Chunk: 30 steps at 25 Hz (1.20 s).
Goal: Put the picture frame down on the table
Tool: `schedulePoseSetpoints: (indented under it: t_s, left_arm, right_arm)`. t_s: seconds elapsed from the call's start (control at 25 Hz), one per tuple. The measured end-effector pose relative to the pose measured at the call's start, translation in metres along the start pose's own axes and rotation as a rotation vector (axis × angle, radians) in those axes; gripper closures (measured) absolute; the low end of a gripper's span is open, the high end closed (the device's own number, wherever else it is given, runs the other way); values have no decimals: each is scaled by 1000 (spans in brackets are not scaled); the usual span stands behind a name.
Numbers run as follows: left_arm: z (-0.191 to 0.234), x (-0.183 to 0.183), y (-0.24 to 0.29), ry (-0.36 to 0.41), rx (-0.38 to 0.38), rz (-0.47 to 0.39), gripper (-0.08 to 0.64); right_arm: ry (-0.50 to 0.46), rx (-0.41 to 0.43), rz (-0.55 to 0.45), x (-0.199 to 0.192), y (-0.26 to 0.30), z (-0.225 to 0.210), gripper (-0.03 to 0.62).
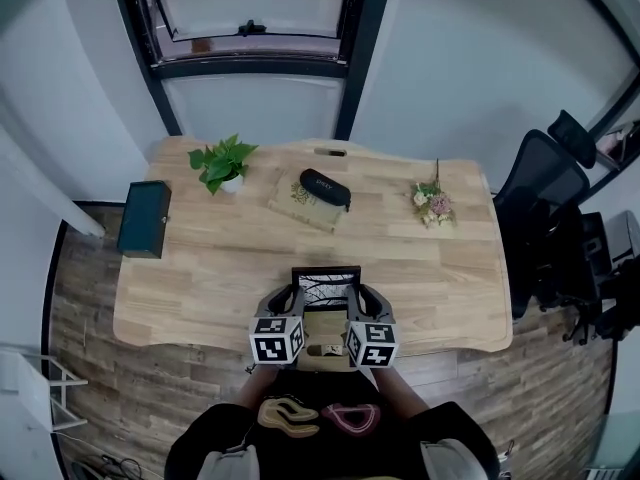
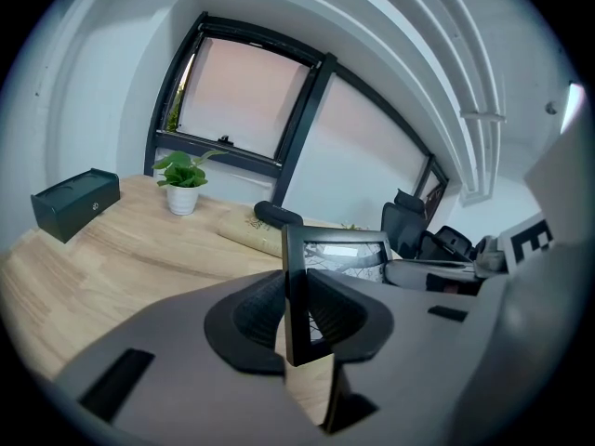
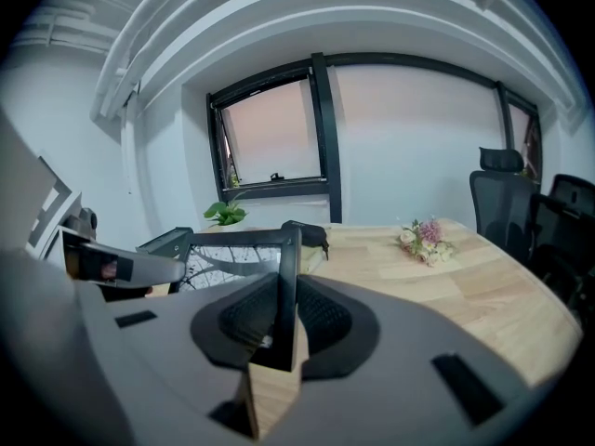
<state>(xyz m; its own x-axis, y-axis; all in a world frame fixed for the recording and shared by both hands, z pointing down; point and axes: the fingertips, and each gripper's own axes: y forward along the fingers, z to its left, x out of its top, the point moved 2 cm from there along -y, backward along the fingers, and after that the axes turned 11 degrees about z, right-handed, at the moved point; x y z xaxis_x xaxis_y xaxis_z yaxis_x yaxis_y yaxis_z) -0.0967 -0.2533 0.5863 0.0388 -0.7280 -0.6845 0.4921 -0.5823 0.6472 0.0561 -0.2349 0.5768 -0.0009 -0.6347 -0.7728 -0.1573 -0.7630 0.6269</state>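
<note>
A black picture frame (image 1: 325, 286) with a black-and-white print is held upright over the near edge of the wooden table (image 1: 200, 268). My left gripper (image 1: 290, 301) is shut on its left edge, whose black bar (image 2: 297, 295) stands clamped between the pads. My right gripper (image 1: 358, 303) is shut on the frame's right edge (image 3: 284, 295), the glass and top bar (image 3: 237, 240) stretching left from it. The frame's light wooden back shows below both sets of jaws.
On the table lie a dark green box (image 1: 145, 218) at the left, a potted plant (image 1: 225, 163), a black case (image 1: 325, 188) on a beige book, and a small flower bunch (image 1: 433, 205). An office chair (image 1: 545, 208) stands to the right. A window (image 1: 255, 13) is beyond.
</note>
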Motion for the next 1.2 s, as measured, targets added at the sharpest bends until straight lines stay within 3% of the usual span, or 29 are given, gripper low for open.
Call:
schedulePoseSetpoints:
  t_s: [0.32, 1.2]
  left_arm:
    - [-2, 1, 23, -26, 26, 26, 479]
    - [1, -13, 84, -53, 91, 125, 480]
  right_arm:
    - [-65, -13, 28, 3, 19, -14, 518]
    - [-24, 1, 166, -21, 72, -50, 518]
